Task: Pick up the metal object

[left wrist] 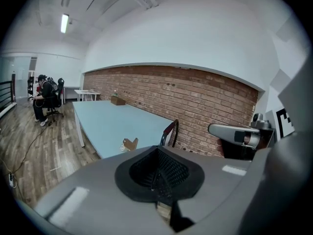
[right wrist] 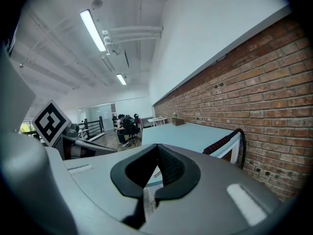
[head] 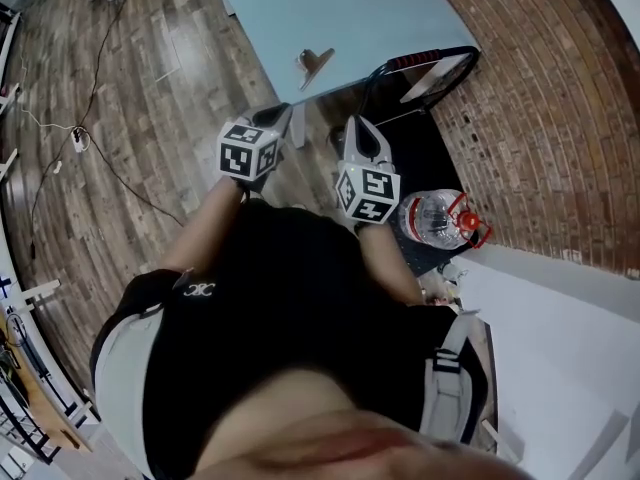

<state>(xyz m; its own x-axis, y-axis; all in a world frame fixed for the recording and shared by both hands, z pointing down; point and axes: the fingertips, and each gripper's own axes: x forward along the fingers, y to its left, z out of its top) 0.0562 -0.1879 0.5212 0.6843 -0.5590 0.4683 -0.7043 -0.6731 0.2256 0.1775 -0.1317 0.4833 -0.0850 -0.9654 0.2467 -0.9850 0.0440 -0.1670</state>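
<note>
A small bent metal object (head: 316, 63) lies near the front edge of the light-blue table (head: 380, 8). In the left gripper view the same metal object (left wrist: 129, 144) shows just beyond the jaws on the table (left wrist: 107, 121). My left gripper (head: 283, 118) is held short of the table edge, below and left of the object, with jaws shut and nothing in them (left wrist: 159, 180). To its right my right gripper (head: 356, 128) is held the same way, shut and empty (right wrist: 149, 182). Both are well apart from the object.
A black chair with a red-trimmed back (head: 432, 68) stands at the table's near right corner, close to the right gripper. A water bottle with a red cap (head: 440, 218) stands lower right. A brick wall (head: 540, 118) runs along the right. A person sits far off (left wrist: 44, 99).
</note>
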